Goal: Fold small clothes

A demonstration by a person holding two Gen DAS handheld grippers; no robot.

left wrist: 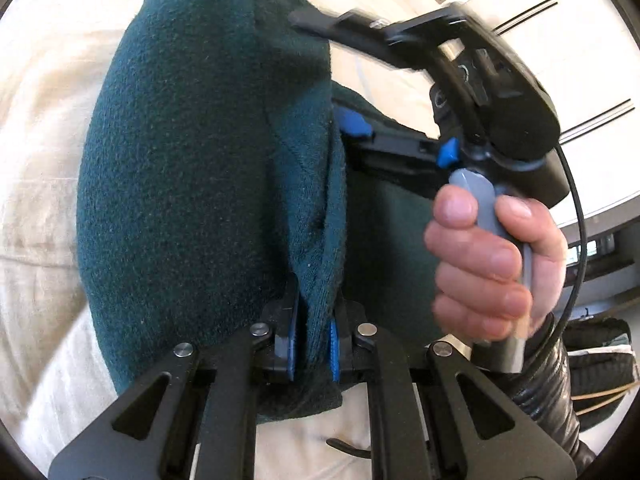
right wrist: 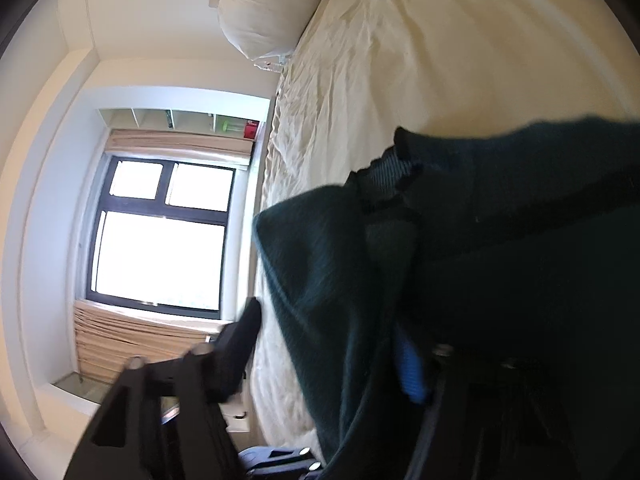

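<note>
The left gripper (left wrist: 312,344) is pinching the dark green fleece garment (left wrist: 192,168) at lower centre. The right gripper (left wrist: 340,76), held by a hand (left wrist: 492,264), is standing with fingers parted around a fold above the bed (left wrist: 36,128).

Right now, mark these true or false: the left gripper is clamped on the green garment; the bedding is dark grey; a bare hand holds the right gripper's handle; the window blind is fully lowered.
1. The left gripper is clamped on the green garment. True.
2. The bed sheet is dark grey. False: it is cream.
3. A bare hand grips the right gripper's handle. True.
4. The blind covers the whole window. False: the panes show bright and uncovered.
</note>
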